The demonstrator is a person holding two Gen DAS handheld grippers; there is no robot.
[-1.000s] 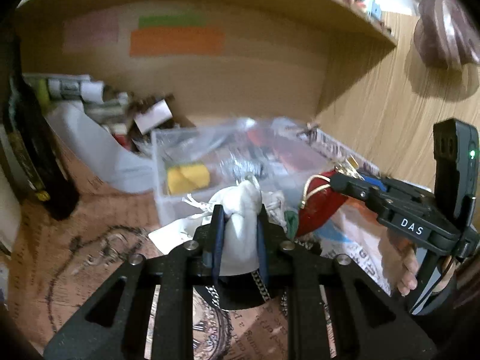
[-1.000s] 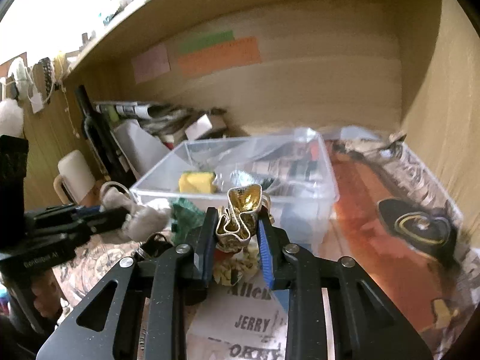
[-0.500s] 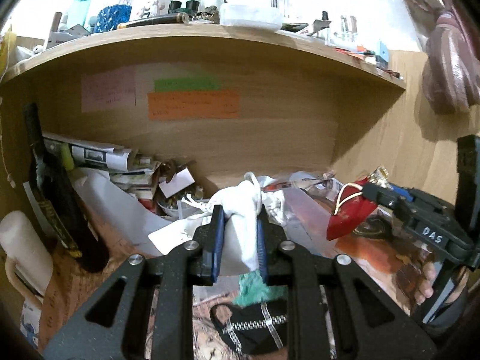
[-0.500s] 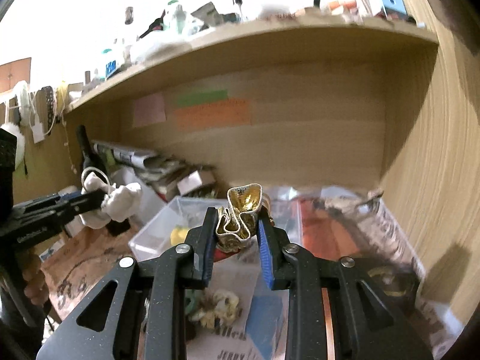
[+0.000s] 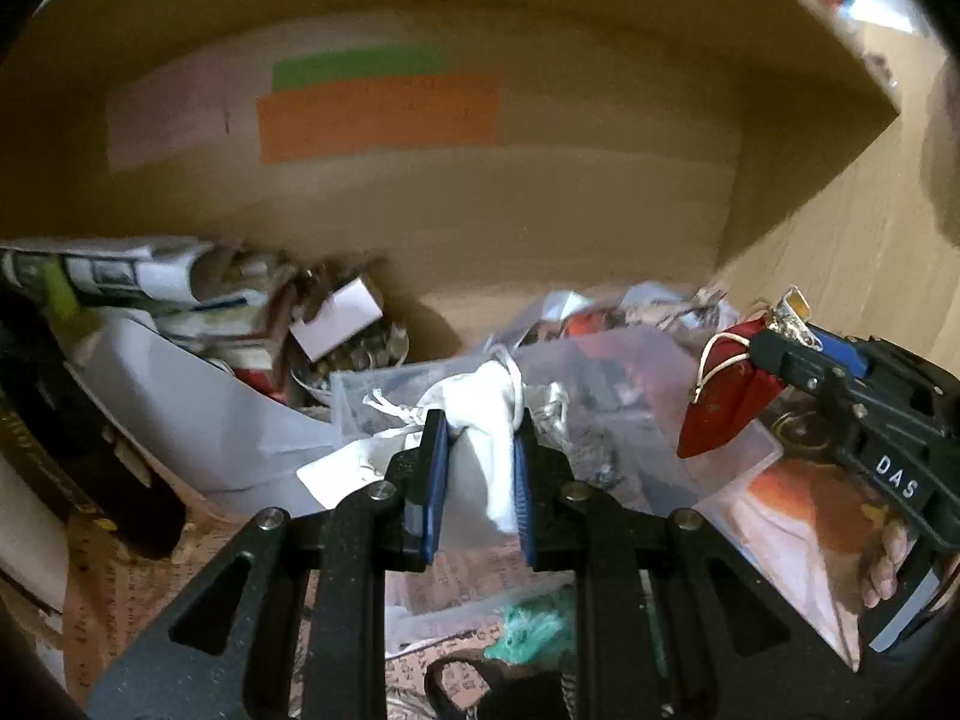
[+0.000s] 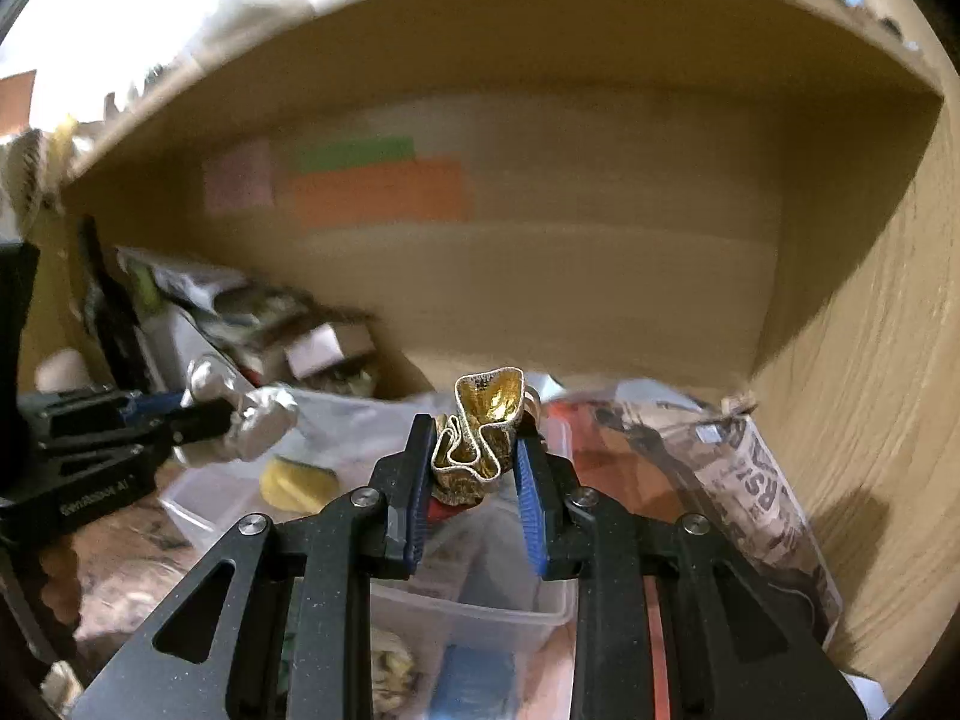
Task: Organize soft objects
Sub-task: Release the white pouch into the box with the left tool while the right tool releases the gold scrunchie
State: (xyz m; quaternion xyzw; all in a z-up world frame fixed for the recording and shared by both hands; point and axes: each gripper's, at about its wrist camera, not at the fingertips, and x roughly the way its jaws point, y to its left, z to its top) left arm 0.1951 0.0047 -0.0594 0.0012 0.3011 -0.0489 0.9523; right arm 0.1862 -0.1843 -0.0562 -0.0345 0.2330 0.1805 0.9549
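My left gripper (image 5: 477, 426) is shut on a white drawstring cloth pouch (image 5: 486, 414) and holds it in the air above the near rim of the clear plastic bin (image 5: 744, 456). My right gripper (image 6: 474, 441) is shut on a red pouch with a gold ruffled top (image 6: 480, 438), held above the same bin (image 6: 480, 606). The red pouch (image 5: 726, 402) and the right gripper (image 5: 774, 339) show at the right of the left wrist view. The left gripper (image 6: 240, 414) with the white pouch (image 6: 261, 426) shows at the left of the right wrist view.
The bin holds a yellow sponge (image 6: 297, 480) and crinkled wrappers. Rolled papers and a small box (image 5: 336, 324) lie at the back left beside a dark bottle (image 5: 90, 450). A green soft item (image 5: 534, 624) lies on the newspaper-covered desk. Wooden walls close the back and right.
Both grippers have tilted down and moved forward toward the bin, each still holding its pouch. The upper shelf has left the left wrist view.
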